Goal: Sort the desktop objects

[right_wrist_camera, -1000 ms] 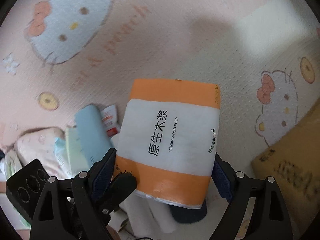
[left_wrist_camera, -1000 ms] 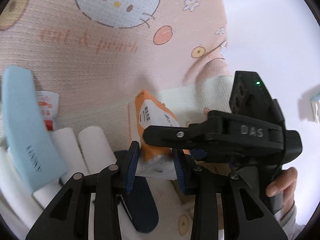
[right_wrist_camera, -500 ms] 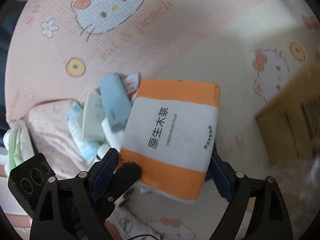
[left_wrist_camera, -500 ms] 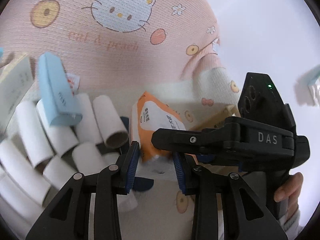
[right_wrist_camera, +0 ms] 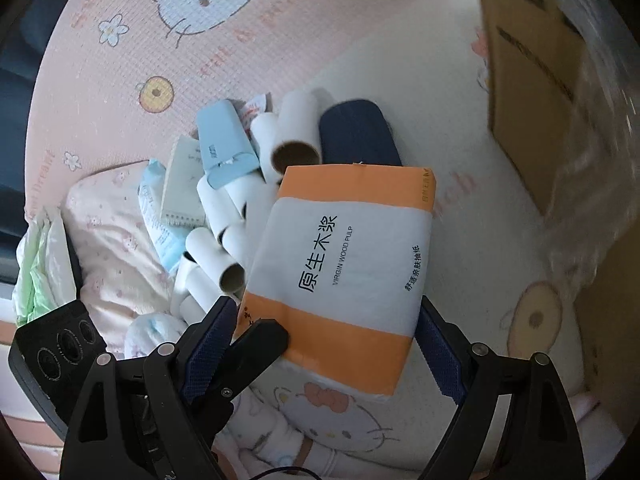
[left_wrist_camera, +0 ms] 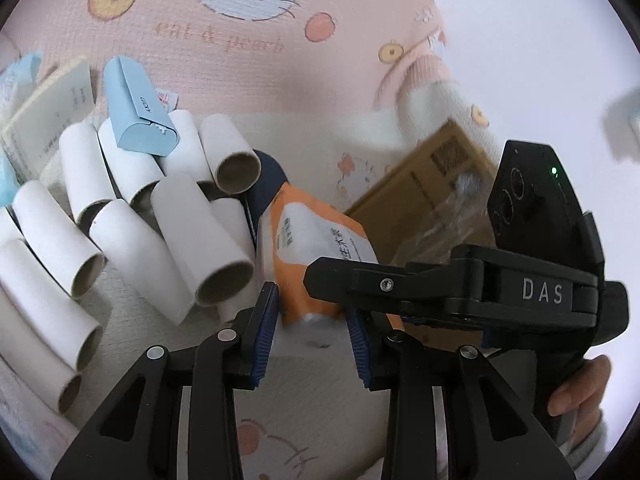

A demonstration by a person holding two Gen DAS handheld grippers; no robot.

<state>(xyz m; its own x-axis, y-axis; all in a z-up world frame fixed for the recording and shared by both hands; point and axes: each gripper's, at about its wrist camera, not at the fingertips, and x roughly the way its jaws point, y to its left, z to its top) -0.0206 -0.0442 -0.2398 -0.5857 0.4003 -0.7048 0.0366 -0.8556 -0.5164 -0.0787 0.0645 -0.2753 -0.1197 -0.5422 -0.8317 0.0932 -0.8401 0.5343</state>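
Two grippers are working: the right gripper [right_wrist_camera: 320, 344] is squeezing the tissue pack [right_wrist_camera: 344, 264], the left gripper [left_wrist_camera: 312, 332] is half-open, empty; bumping them could be knocking the pack loose

Left side blocked: heap of tubes [left_wrist_camera: 168, 232], blue box [left_wrist_camera: 138, 108] on top, notepad [right_wrist_camera: 182, 184] beside, navy case [right_wrist_camera: 358, 134] at far edge. Right side blocked: cardboard box [right_wrist_camera: 532, 92], wrapped in clear film. Between heap and box, strip of bare mat [right_wrist_camera: 460, 216] open. Far mat past heap also free. Tissue pack [right_wrist_camera: 348, 264] fills right gripper [right_wrist_camera: 324, 340].
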